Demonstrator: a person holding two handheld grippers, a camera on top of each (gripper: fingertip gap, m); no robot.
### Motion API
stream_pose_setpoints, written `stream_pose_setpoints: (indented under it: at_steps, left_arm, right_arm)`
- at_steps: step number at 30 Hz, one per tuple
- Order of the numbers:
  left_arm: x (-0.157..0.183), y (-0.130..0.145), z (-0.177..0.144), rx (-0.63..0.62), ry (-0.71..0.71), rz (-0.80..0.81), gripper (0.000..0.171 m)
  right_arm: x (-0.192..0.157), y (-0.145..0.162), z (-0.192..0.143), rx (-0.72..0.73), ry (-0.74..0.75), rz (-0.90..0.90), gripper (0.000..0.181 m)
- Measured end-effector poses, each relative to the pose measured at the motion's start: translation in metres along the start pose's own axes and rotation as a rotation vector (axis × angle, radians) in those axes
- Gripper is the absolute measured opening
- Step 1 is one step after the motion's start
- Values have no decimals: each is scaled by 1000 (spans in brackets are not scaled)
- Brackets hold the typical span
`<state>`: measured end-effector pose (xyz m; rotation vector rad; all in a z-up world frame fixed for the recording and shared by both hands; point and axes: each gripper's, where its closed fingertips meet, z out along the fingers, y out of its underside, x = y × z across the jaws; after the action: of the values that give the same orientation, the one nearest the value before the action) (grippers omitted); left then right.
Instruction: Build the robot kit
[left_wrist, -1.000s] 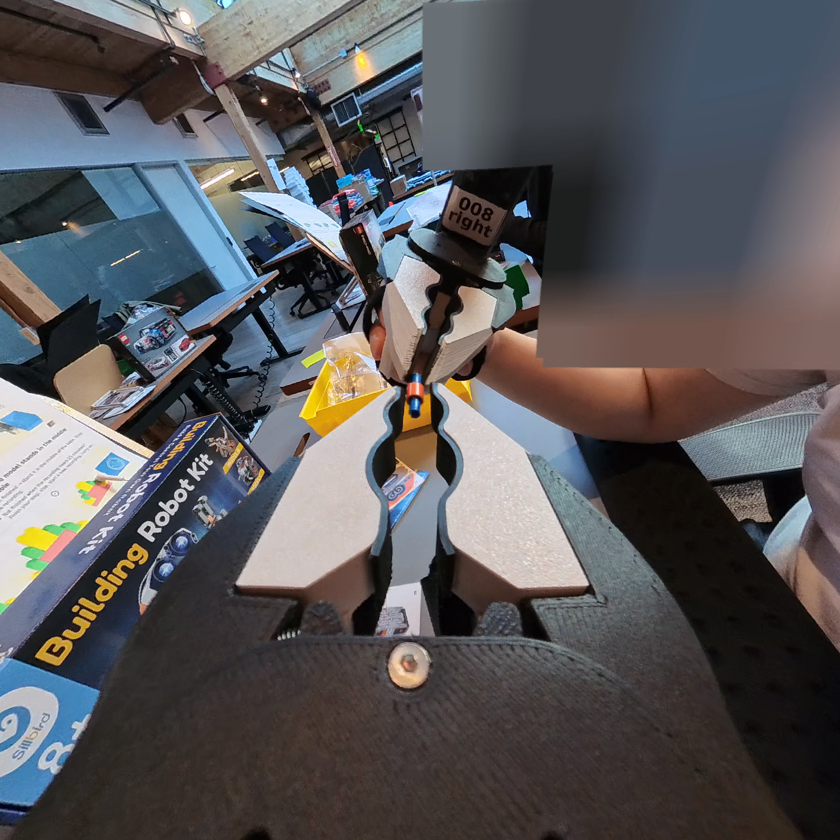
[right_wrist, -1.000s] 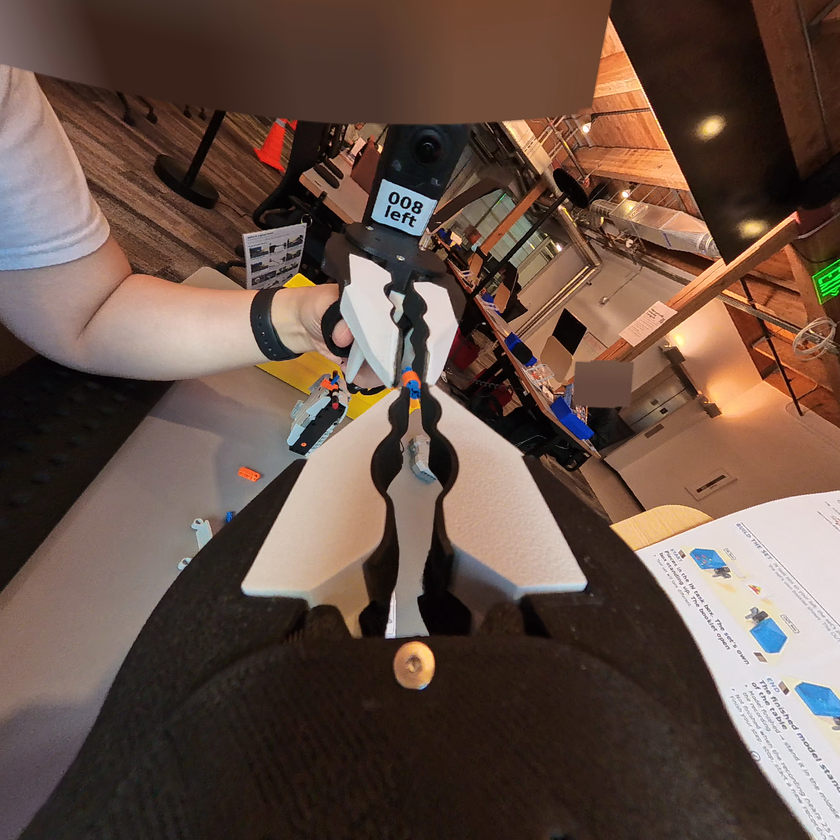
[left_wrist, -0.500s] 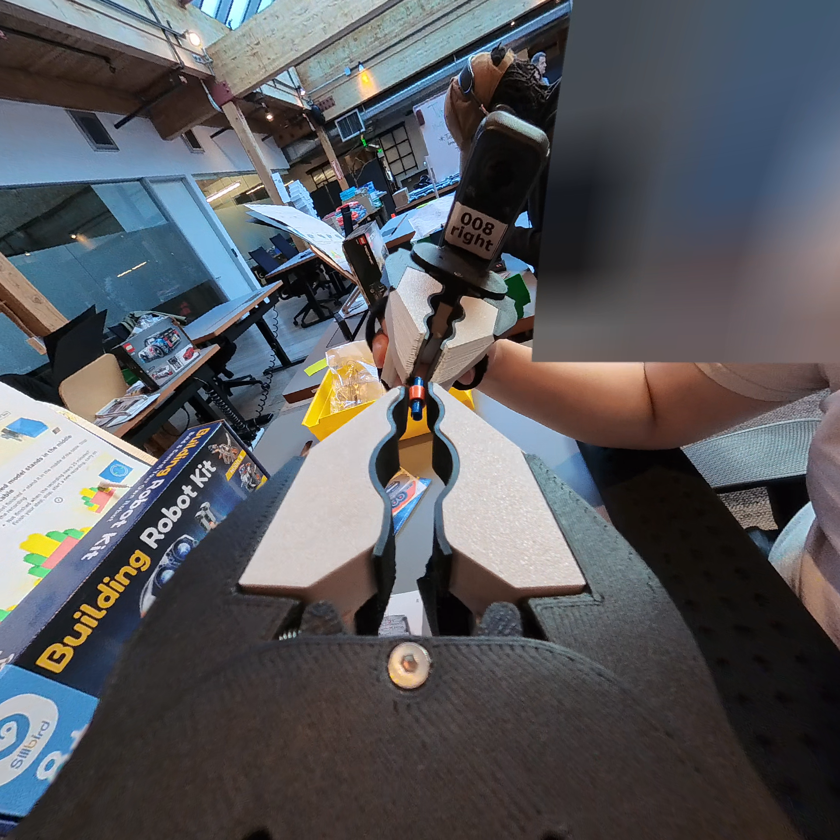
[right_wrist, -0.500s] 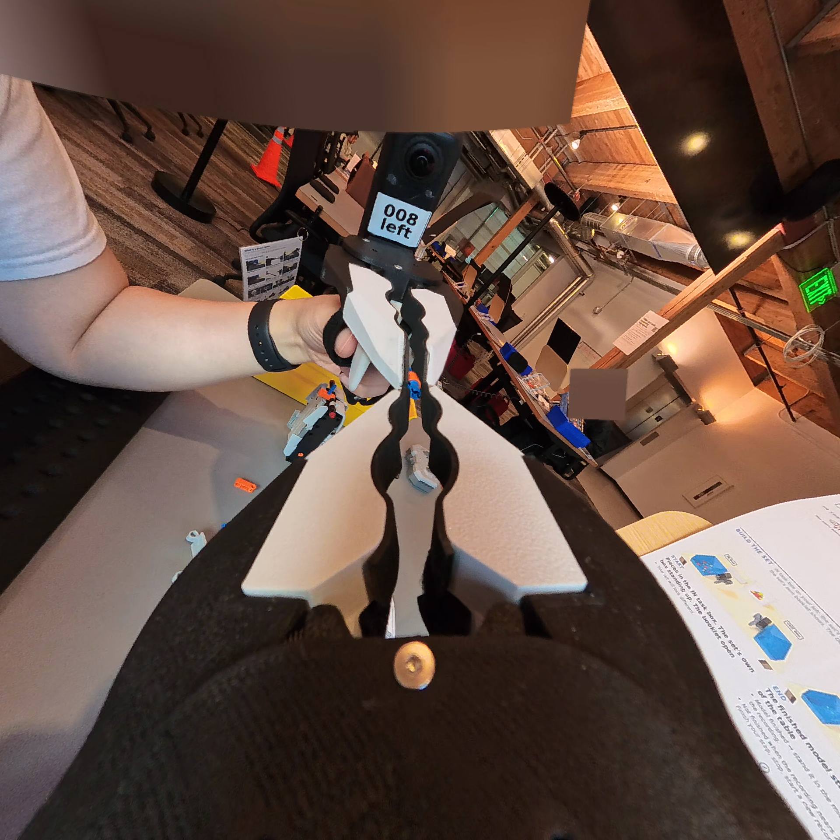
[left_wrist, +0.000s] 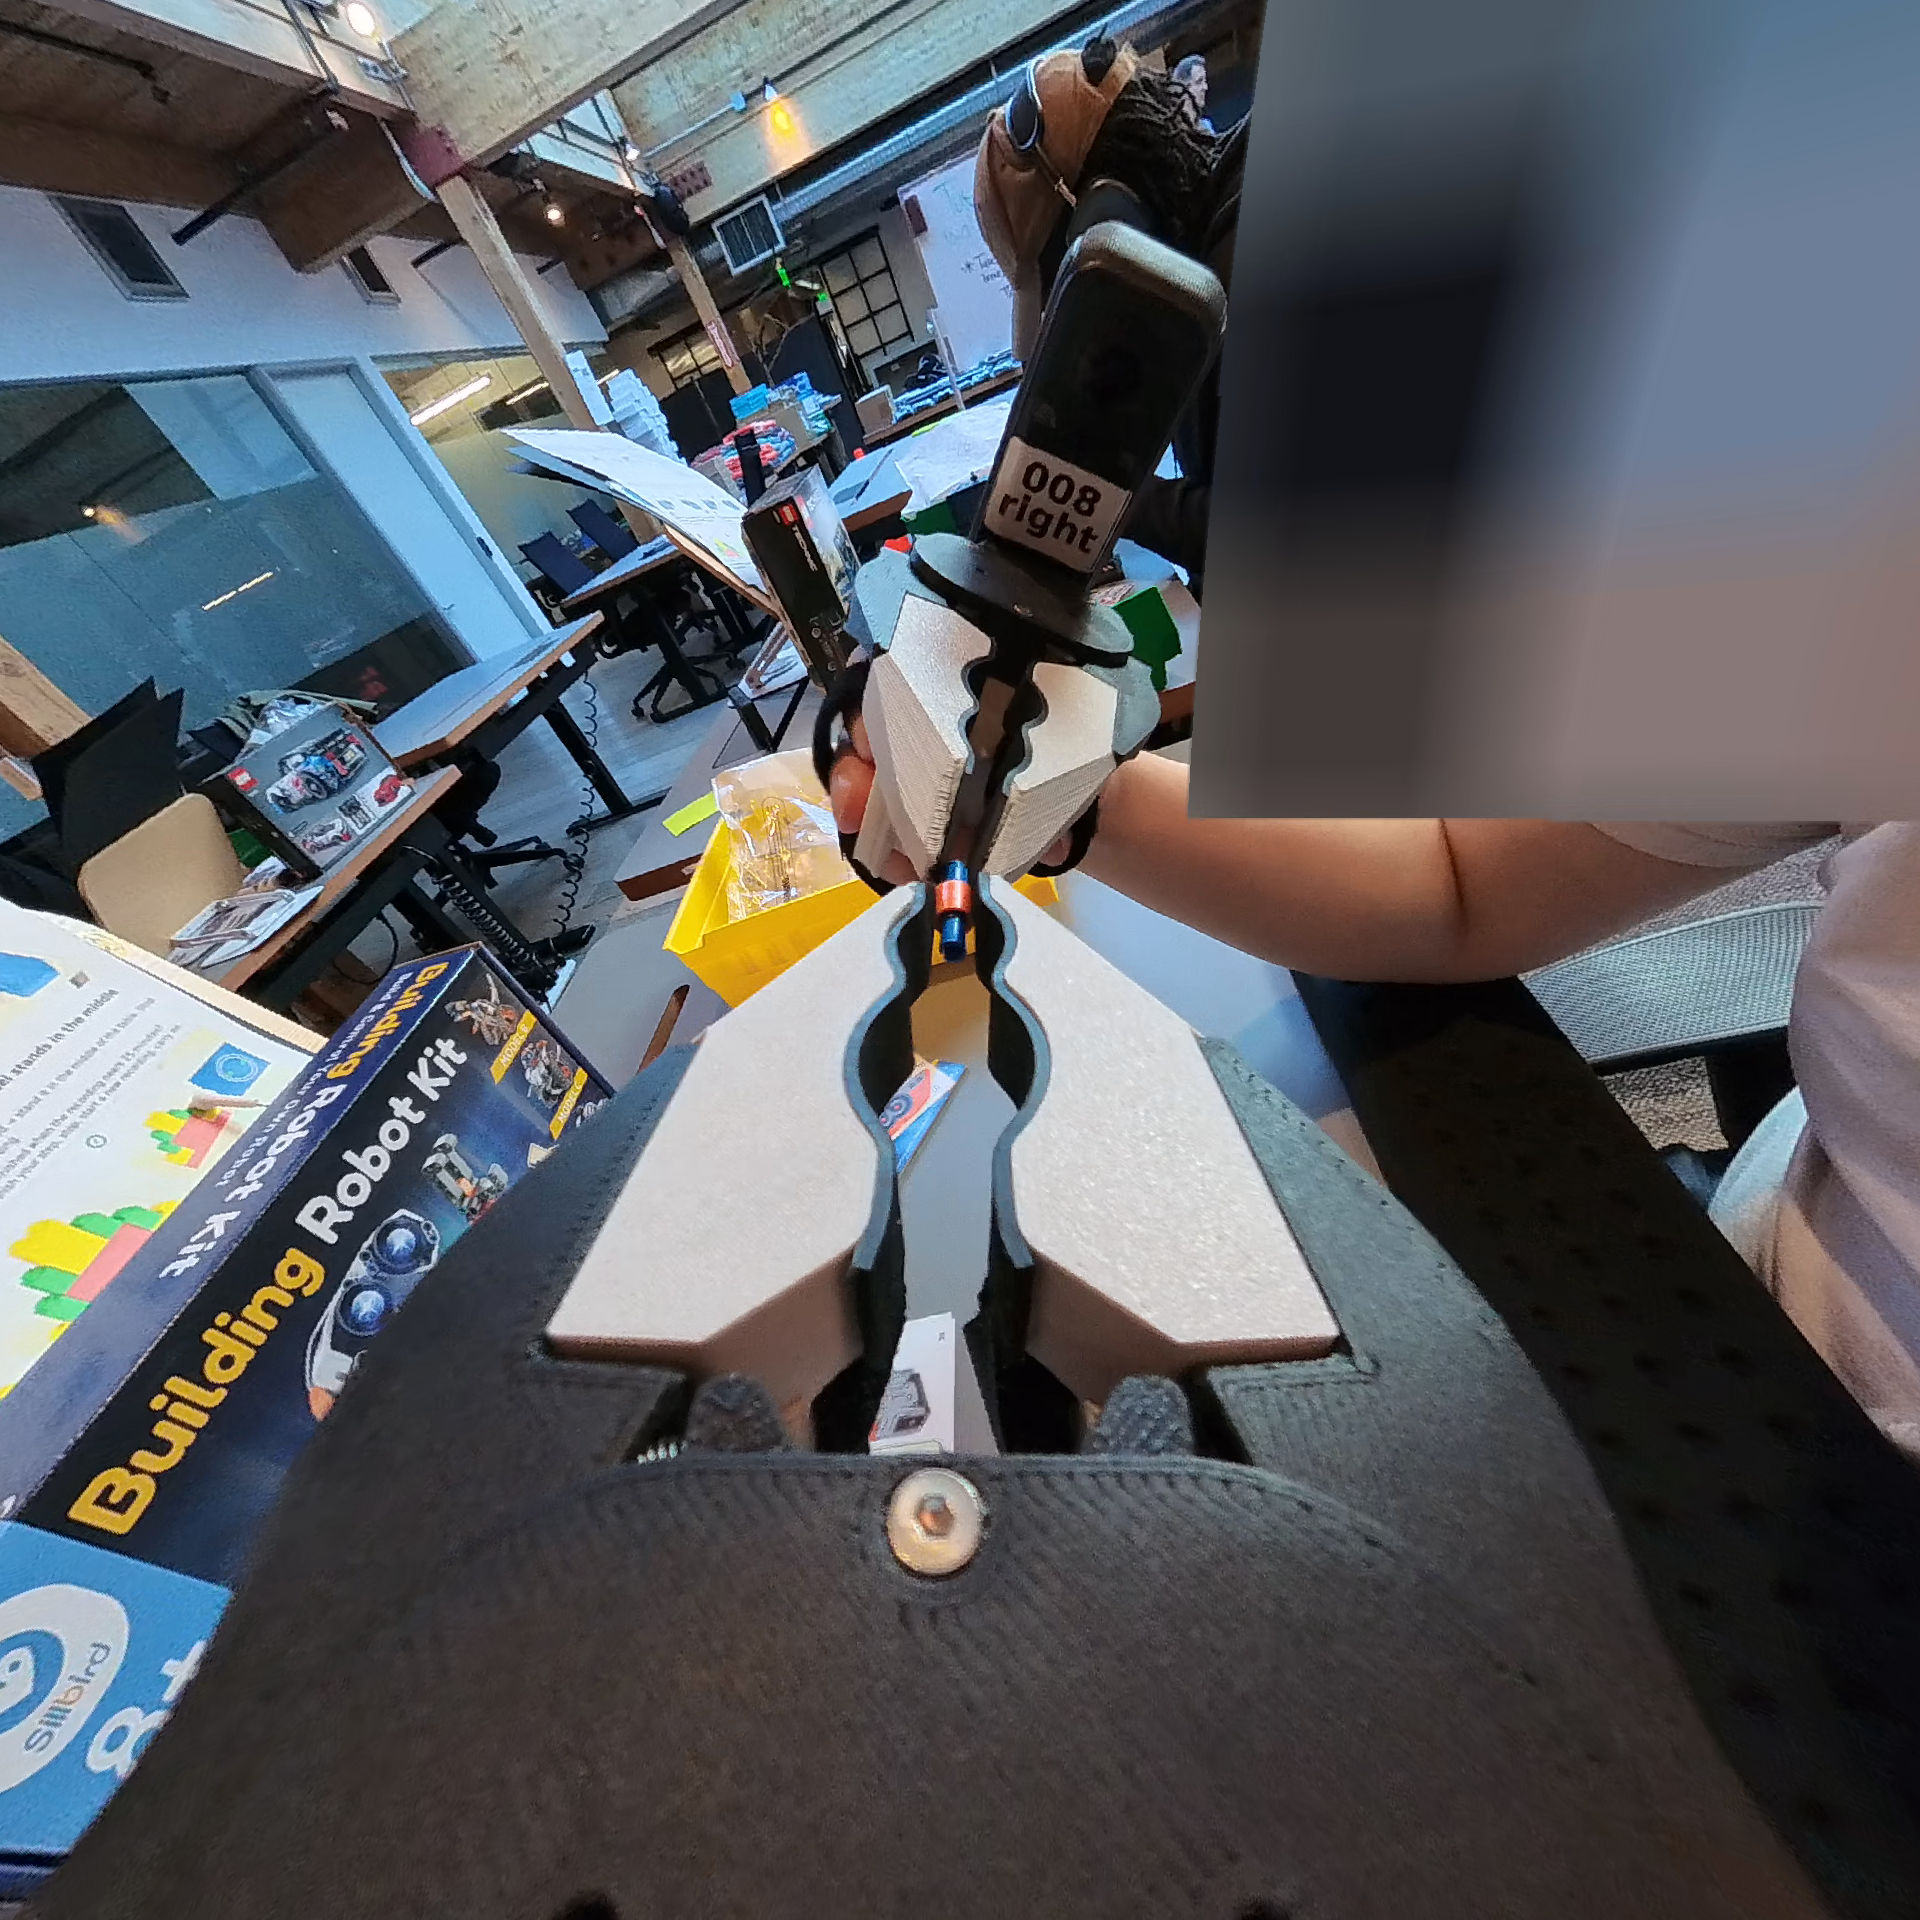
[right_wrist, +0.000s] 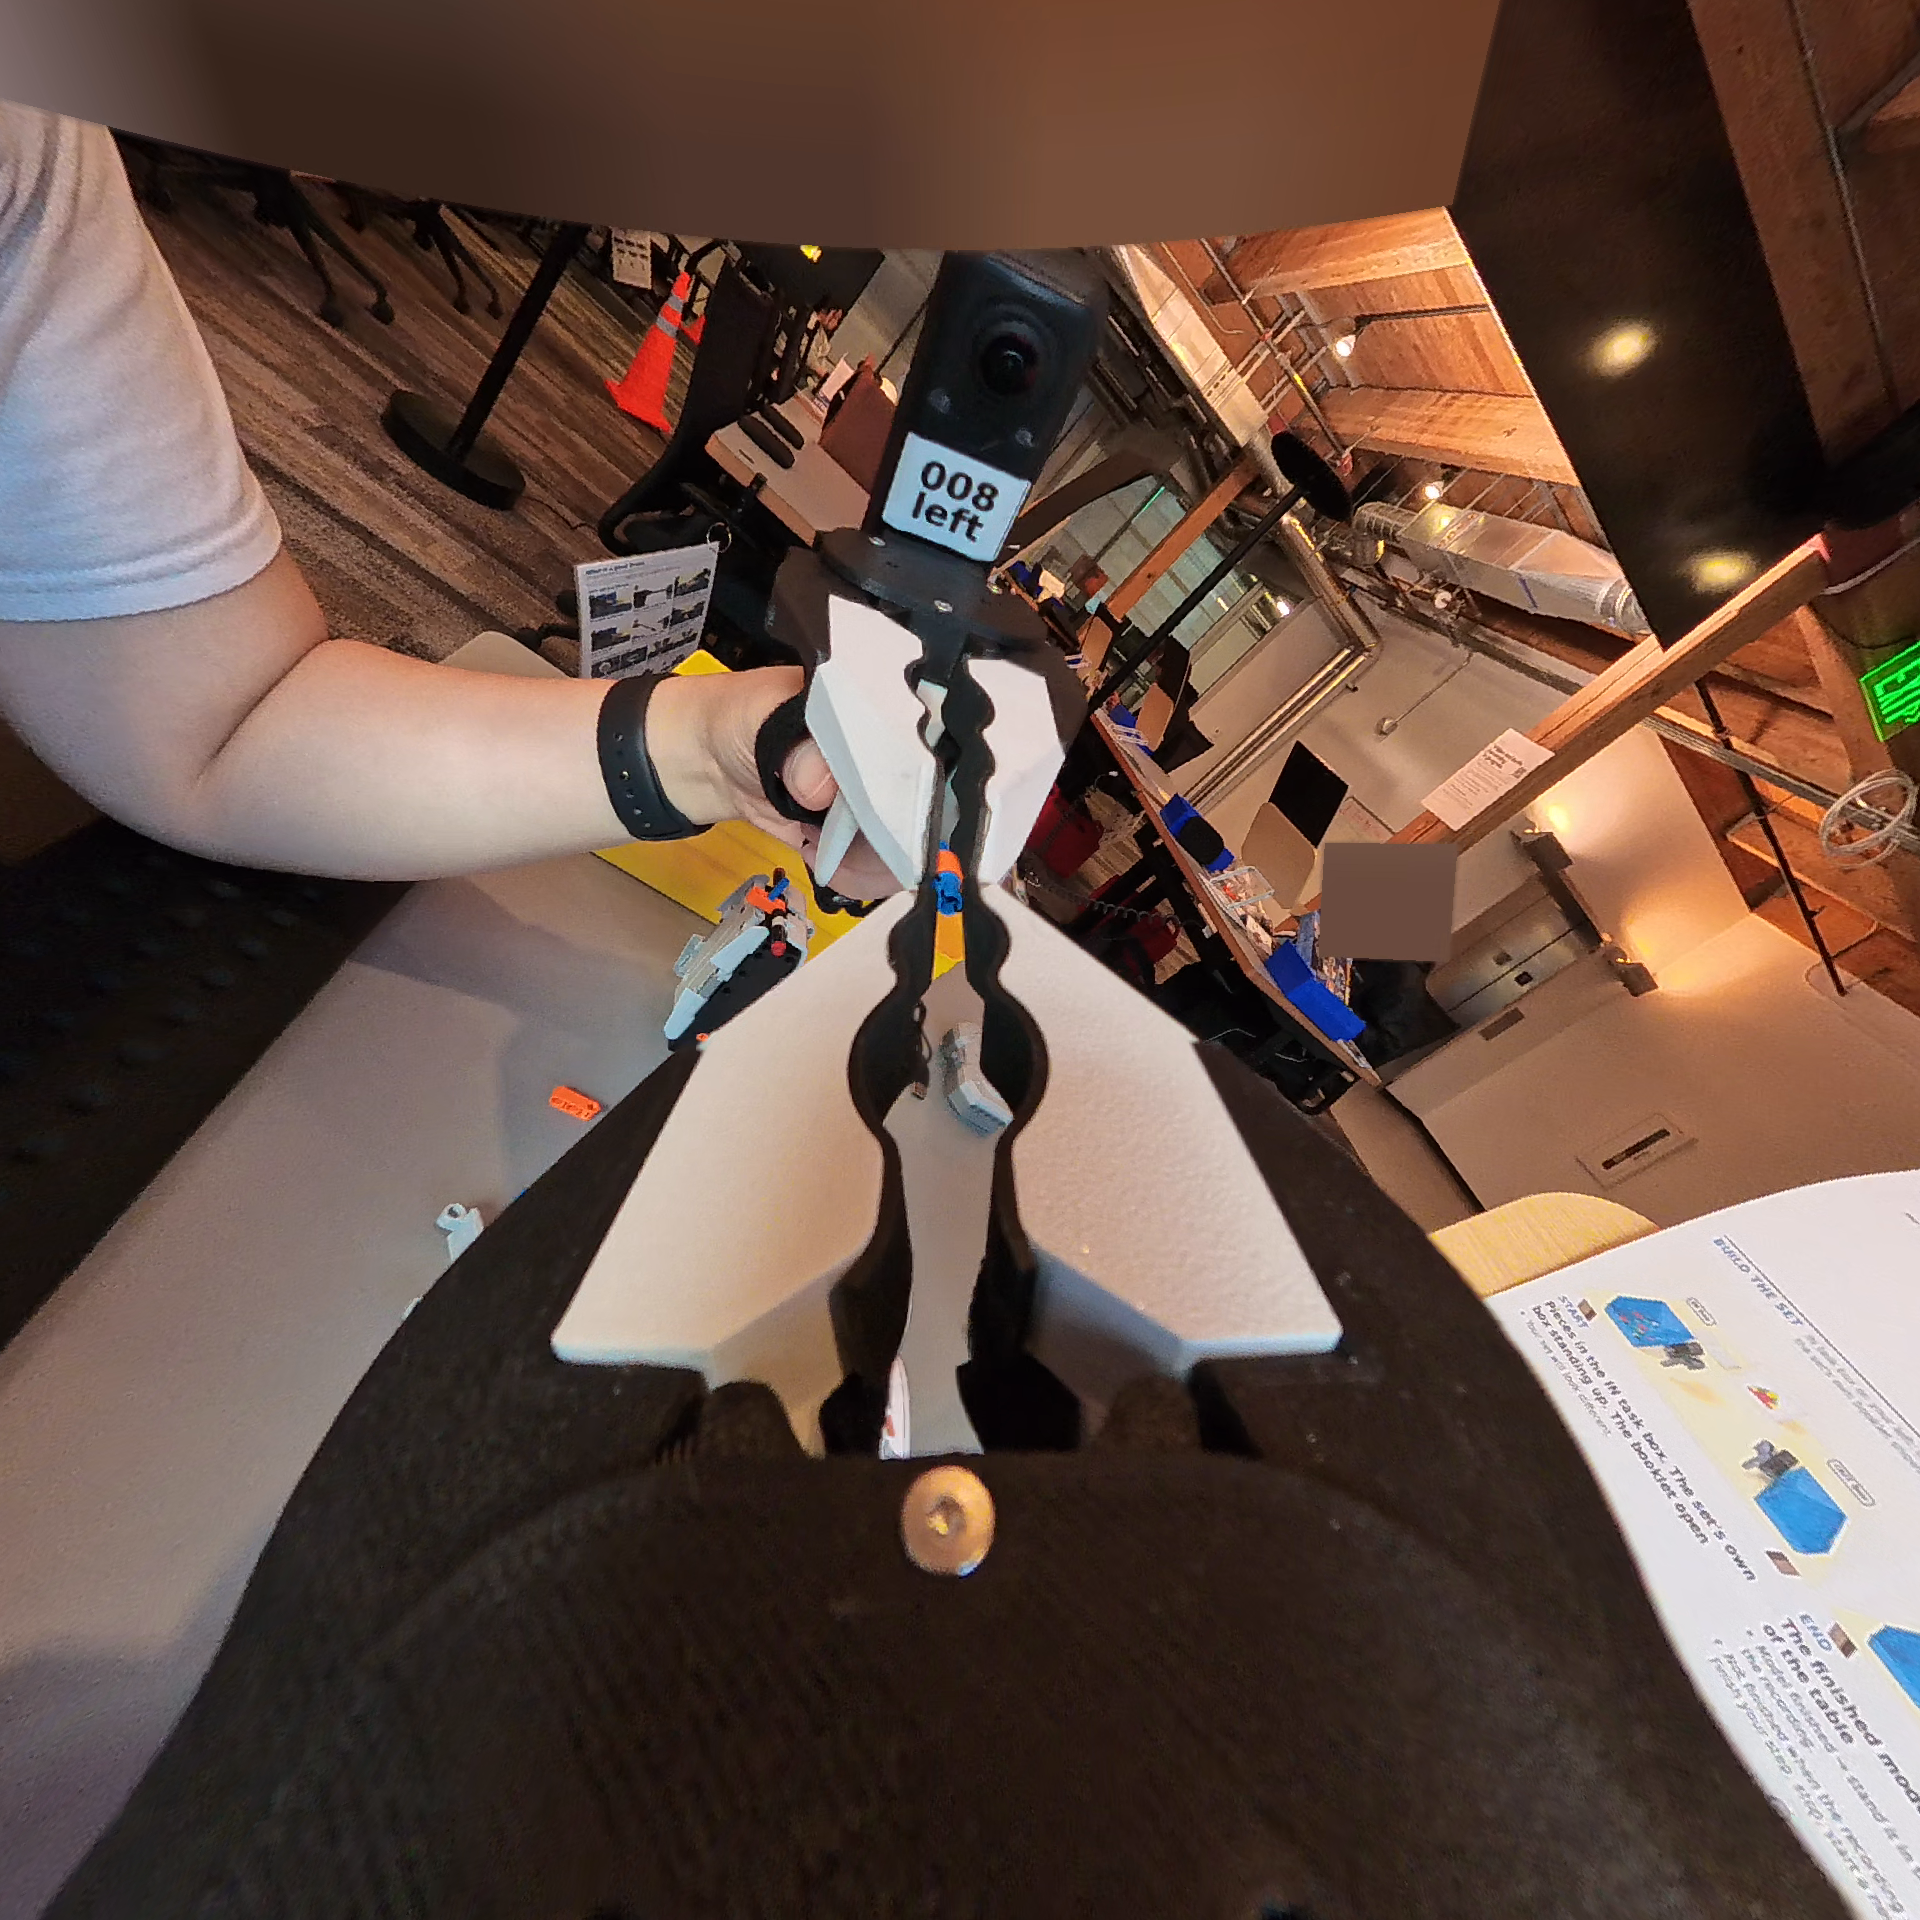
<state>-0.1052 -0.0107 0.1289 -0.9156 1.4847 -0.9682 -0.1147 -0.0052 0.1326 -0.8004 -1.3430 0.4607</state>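
Note:
My two grippers face each other tip to tip above the grey table (right_wrist: 260, 1195). A small blue peg with an orange ring (left_wrist: 951, 902) sits between both sets of tips. In the left wrist view my left gripper (left_wrist: 951, 920) is shut on its near end, and the right gripper (left_wrist: 961, 847) beyond is shut on the far end. The peg also shows in the right wrist view (right_wrist: 943, 883), pinched at my right gripper (right_wrist: 943, 906) with the left gripper (right_wrist: 940, 831) meeting it. A hand holds each gripper.
A white, black and orange brick model (right_wrist: 743, 956), a grey piece (right_wrist: 971, 1081), an orange piece (right_wrist: 574, 1103) and a white piece (right_wrist: 457, 1221) lie on the table. A yellow tray (left_wrist: 769, 925) stands behind. A dark blue kit box (left_wrist: 260, 1247) and instruction sheets (right_wrist: 1766, 1455) lie alongside. My left and right fingertips are right by each other.
Both grippers have tilted and risen a little together, so more of each opposite camera shows. The peg stays pinched between the two sets of tips.

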Motion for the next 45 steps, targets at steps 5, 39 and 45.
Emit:
stream_pose_setpoints:
  at_steps: [5,39,45]
  left_arm:
    - [2,-5,-1,32,11,-2,5]
    - [-16,22,-34,-133,-30,-47,5]
    - [-18,24,-35,-142,-40,-58,6]
  right_arm:
    - [0,-6,0,37,6,-2,3]
    - [-155,252,-83,-949,-528,268,28]
    - [-140,247,-104,-1158,-250,500,18]
